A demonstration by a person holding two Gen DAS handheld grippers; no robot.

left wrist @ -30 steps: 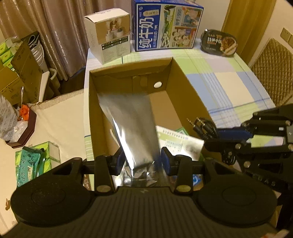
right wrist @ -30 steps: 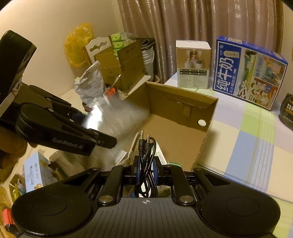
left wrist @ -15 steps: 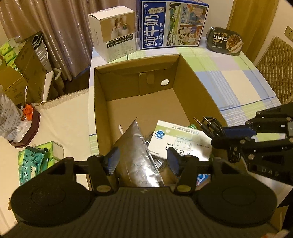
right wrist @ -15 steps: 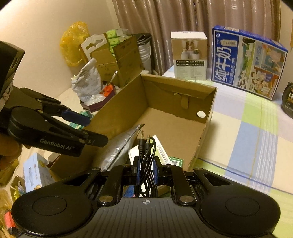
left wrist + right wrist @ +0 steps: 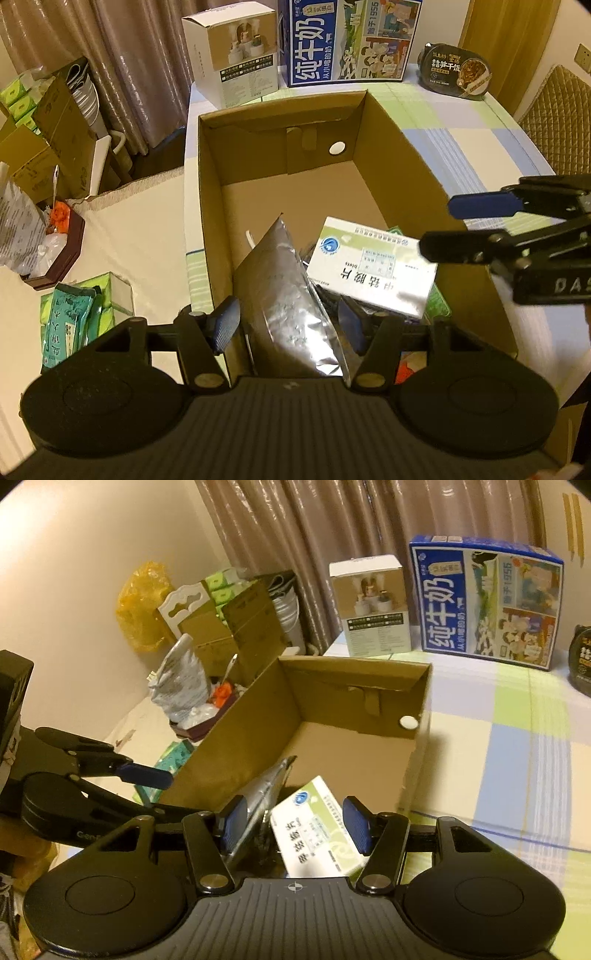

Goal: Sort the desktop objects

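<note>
An open cardboard box (image 5: 399, 155) (image 5: 258, 723) stands on the checked tablecloth. In its near end lie a silver foil pouch (image 5: 284, 295) (image 5: 262, 797) and a white-green medicine box (image 5: 373, 266) (image 5: 314, 834), with dark items under them. My left gripper (image 5: 288, 326) is open over the box's near left corner, its jaws astride the pouch without touching it. My right gripper (image 5: 295, 825) is open and empty above the medicine box; it also shows at the right of the left wrist view (image 5: 480, 221). The audio cable is not clearly seen.
At the back of the table stand a white product box (image 5: 236, 51), a blue milk carton box (image 5: 347, 40) and a black instant-rice bowl (image 5: 458, 72). Left of the table are cardboard boxes (image 5: 48, 140), a tray of clutter (image 5: 48, 243) and green packets (image 5: 74, 317).
My left gripper opened and let the foil pouch drop into the box. My right gripper opened and the black audio cable left its jaws. Both grippers rose slightly.
</note>
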